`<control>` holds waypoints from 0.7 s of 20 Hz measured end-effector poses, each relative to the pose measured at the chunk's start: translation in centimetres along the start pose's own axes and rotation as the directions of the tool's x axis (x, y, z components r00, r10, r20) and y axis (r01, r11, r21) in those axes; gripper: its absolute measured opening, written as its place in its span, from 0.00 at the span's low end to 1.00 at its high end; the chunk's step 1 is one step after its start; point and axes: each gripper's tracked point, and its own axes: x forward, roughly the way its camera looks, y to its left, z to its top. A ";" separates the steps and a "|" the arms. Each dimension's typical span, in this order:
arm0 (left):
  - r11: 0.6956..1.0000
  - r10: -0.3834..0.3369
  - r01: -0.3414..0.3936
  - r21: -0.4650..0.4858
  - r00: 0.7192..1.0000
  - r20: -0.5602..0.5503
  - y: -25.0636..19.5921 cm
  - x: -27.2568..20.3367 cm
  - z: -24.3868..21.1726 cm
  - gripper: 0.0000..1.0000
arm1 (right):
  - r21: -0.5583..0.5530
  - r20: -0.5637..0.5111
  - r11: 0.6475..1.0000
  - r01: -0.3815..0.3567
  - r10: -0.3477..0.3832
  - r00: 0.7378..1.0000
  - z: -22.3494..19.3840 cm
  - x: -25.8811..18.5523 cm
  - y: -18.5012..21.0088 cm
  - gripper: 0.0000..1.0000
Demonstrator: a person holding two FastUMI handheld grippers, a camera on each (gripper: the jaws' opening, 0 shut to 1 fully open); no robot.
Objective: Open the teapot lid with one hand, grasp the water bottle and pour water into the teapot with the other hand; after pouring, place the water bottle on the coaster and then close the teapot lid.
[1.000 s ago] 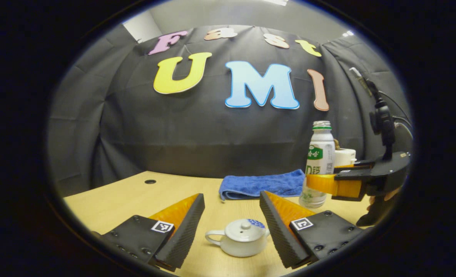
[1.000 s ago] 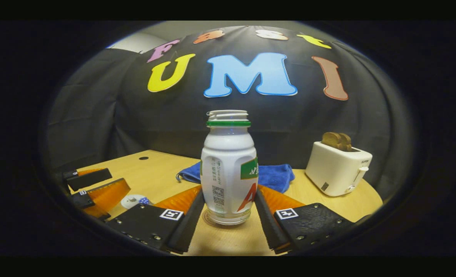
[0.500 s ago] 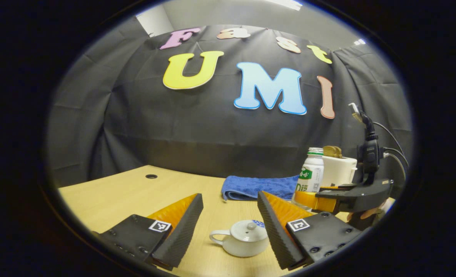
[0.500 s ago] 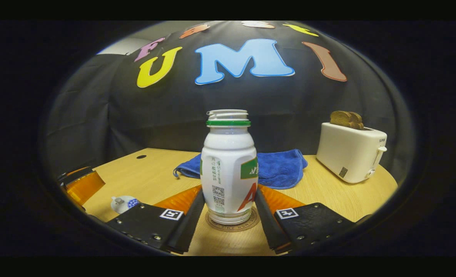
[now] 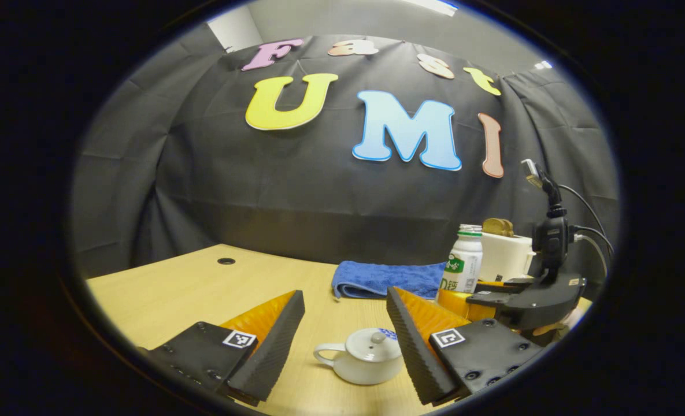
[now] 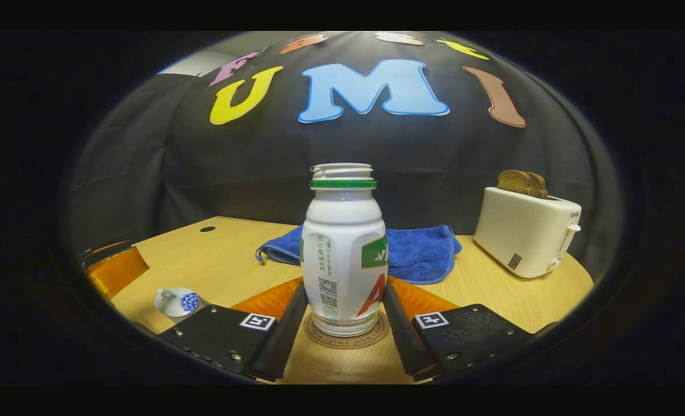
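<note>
The white water bottle, uncapped with a green neck ring, stands upright on the round coaster. My right gripper is shut on its lower body, one finger pressing each side. A small white teapot with its lid on sits on the table between the spread fingers of my left gripper, which is open and slightly above it. In the left gripper view the bottle and the right gripper are at the right. The teapot and a left gripper finger lie at the right gripper view's lower left.
A folded blue towel lies behind the bottle near the wall. A white toaster holding bread stands at the right rear. The wooden table has a cable hole far left, and cables rise from the right gripper.
The right gripper has lowered the bottle from above the table onto the coaster and kept hold of it. The left gripper stays open over the teapot, its view shifted slightly.
</note>
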 end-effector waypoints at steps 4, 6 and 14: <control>1.000 0.000 0.000 0.002 1.000 -0.005 0.0 0.1 -0.2 0.96 | -0.019 0.004 1.000 0.001 -0.001 1.000 0.0 0.1 0.1 0.73; 1.000 0.000 0.000 0.003 1.000 -0.008 0.0 0.2 -0.3 0.96 | -0.011 0.004 1.000 0.002 -0.002 1.000 -0.1 0.2 0.0 0.73; 1.000 0.003 -0.003 0.009 1.000 -0.011 0.0 0.2 -0.4 0.96 | -0.039 0.024 0.999 0.003 -0.002 1.000 0.7 0.1 0.1 0.94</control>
